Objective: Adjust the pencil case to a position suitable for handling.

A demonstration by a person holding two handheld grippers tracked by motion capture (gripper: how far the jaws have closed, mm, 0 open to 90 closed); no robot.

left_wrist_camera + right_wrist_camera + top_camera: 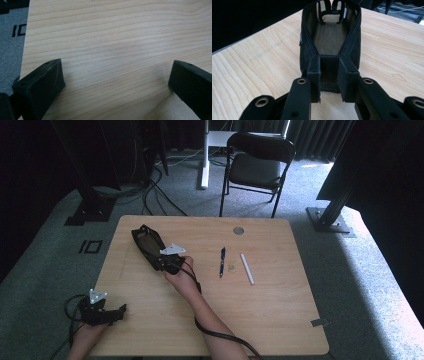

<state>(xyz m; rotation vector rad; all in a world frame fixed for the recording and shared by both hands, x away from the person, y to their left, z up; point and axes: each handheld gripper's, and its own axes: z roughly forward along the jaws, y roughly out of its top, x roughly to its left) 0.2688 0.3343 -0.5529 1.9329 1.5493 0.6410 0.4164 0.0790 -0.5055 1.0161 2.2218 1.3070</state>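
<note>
Black mesh pouch (148, 245) on the wooden bench (270, 320), in the far left part, lying at an angle with its open mouth upward. Right gripper (170, 262) at the near end of the pouch, held by the right hand (181, 279), forearm reaching in from the bottom edge. Seen close in the right gripper view: both fingers (348, 75) clamped on the narrow near end of the pouch (329, 37), one pad on each outer side, the mesh walls pinched together between them and spreading wider toward the far end. Inside the pouch a brownish lining, with two black loops at the far rim.

Left gripper (102, 312) near the front left corner of the bench, resting low in the left hand (87, 332), well apart from the pouch. In the left gripper view, fingers (40, 85) wide apart, holding nothing, bare wood grain between them.

To the right of the pouch, a dark blue pen (222, 262), then a small pale object (232, 267) too small to identify, then a white stick-like object (247, 268), all lying separately. A round grey cap (238, 230) set in the bench near the far edge. Behind the bench, a black folding chair (257, 165) on grey carpet.
</note>
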